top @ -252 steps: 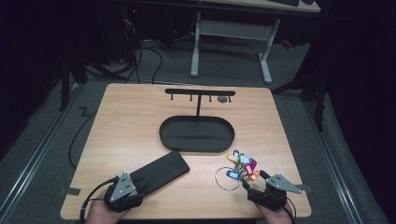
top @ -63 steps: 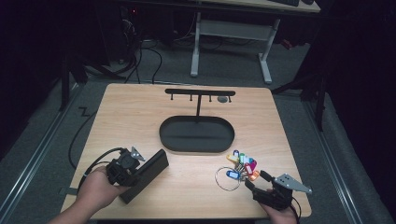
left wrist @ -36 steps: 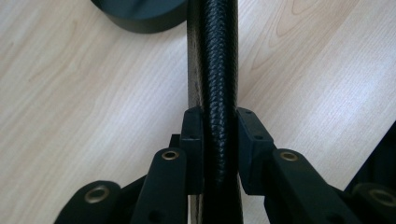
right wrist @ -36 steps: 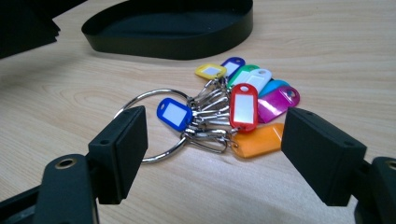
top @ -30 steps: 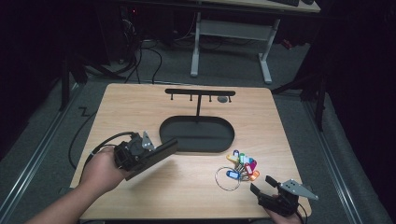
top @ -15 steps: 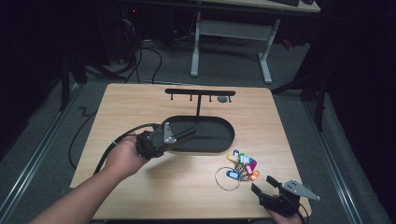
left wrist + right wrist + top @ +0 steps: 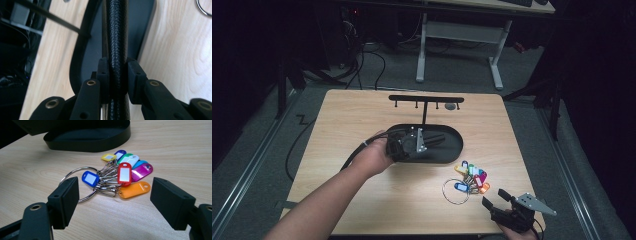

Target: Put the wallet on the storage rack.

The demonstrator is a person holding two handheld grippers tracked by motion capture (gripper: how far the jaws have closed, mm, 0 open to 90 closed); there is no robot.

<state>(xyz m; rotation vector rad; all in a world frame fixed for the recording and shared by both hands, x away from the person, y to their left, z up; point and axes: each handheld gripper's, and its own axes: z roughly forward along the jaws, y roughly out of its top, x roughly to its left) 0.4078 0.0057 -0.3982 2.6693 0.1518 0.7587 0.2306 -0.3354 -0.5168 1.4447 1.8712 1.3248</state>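
Left gripper is clamped tight on a flat black case with a pebbly texture, jaws pressed against both faces and gripping it edge-on. It's holding the case right over the black oval tray, which I'll use as the landmark (the tray is the base of a stand with a T-shaped hook bar rising from its far rim). Whether the case touches the tray floor, can't tell. Right gripper has its jaws spread wide with nothing between them, sitting at the near table edge, well to the near-right of the tray. Between it and the tray lies a key ring with coloured tags, just beside the tray's near-right rim.
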